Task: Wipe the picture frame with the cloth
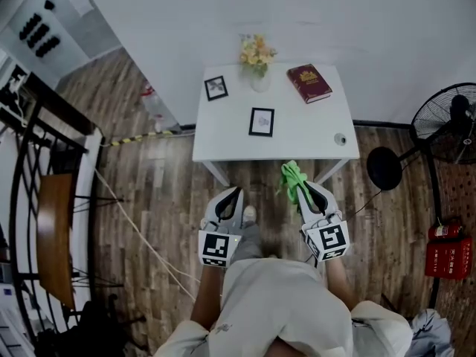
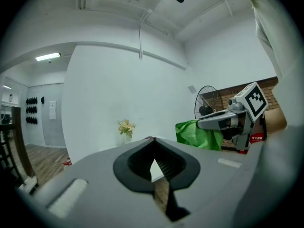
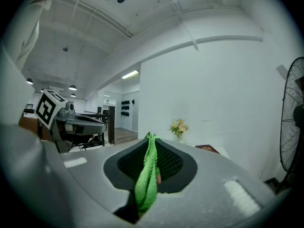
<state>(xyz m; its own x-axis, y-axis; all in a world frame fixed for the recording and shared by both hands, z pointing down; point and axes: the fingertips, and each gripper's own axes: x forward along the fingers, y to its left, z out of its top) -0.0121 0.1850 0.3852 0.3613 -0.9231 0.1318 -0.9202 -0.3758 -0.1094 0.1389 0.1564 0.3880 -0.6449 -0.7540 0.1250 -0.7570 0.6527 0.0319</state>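
Note:
Two black picture frames stand on the white table (image 1: 312, 136): one near the middle (image 1: 261, 122), a smaller one at the back left (image 1: 216, 88). My right gripper (image 1: 300, 187) is shut on a green cloth (image 1: 291, 177) (image 3: 148, 175), held in the air just short of the table's front edge. My left gripper (image 1: 235, 193) hangs beside it, shut and holding nothing; its jaws meet at the tips (image 2: 153, 139). In the left gripper view the right gripper (image 2: 199, 123) and the cloth (image 2: 194, 134) show at the right.
A vase of flowers (image 1: 257, 58) and a red book (image 1: 309, 82) stand at the table's back, a small round thing (image 1: 340, 139) at its right. A black fan (image 1: 439, 129) stands to the right, a fire extinguisher (image 1: 446, 250) by it. A metal rack (image 1: 44, 199) fills the left.

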